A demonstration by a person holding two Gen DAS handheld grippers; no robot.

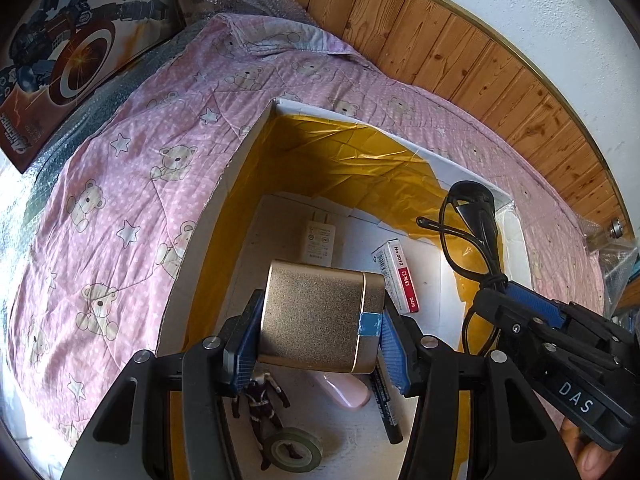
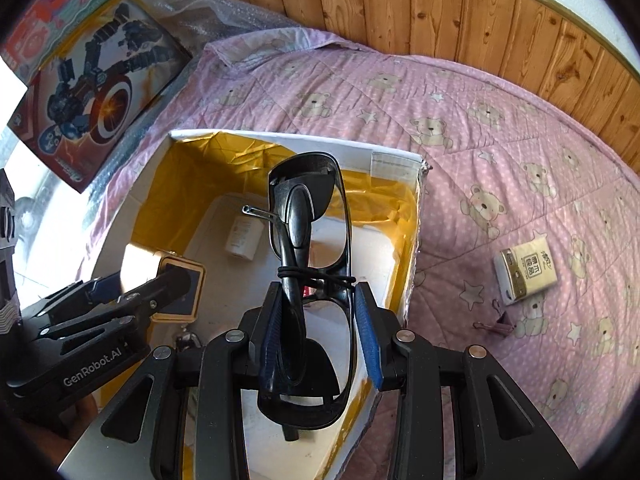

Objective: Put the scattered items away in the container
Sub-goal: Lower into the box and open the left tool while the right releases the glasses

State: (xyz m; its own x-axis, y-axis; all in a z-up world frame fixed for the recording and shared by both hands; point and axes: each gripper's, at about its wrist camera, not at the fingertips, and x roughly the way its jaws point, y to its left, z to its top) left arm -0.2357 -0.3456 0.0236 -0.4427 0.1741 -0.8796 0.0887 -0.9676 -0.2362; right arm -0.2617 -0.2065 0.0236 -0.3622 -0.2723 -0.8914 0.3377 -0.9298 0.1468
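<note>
A white cardboard box [image 1: 224, 184] lined with gold foil lies on the pink bear-print quilt. My left gripper [image 1: 318, 344] is shut on a gold metal case [image 1: 320, 300] with a strip of blue tape, held above the box's inside. My right gripper [image 2: 318, 296] is shut on folded black glasses [image 2: 308, 208], also over the box [image 2: 392, 156]. In the box lie a white charger [image 1: 318, 240], a staples pack [image 1: 400, 276], a pink item [image 1: 344, 394], a black marker [image 1: 386, 408], a small dark figure [image 1: 262, 404] and a roll of tape [image 1: 292, 450].
On the quilt right of the box lie a tissue pack [image 2: 526, 276] and a dark binder clip [image 2: 498, 324]. A boxed toy set [image 2: 96, 92] and bubble wrap sit at the far left. A wooden panel [image 2: 440, 12] runs along the far edge.
</note>
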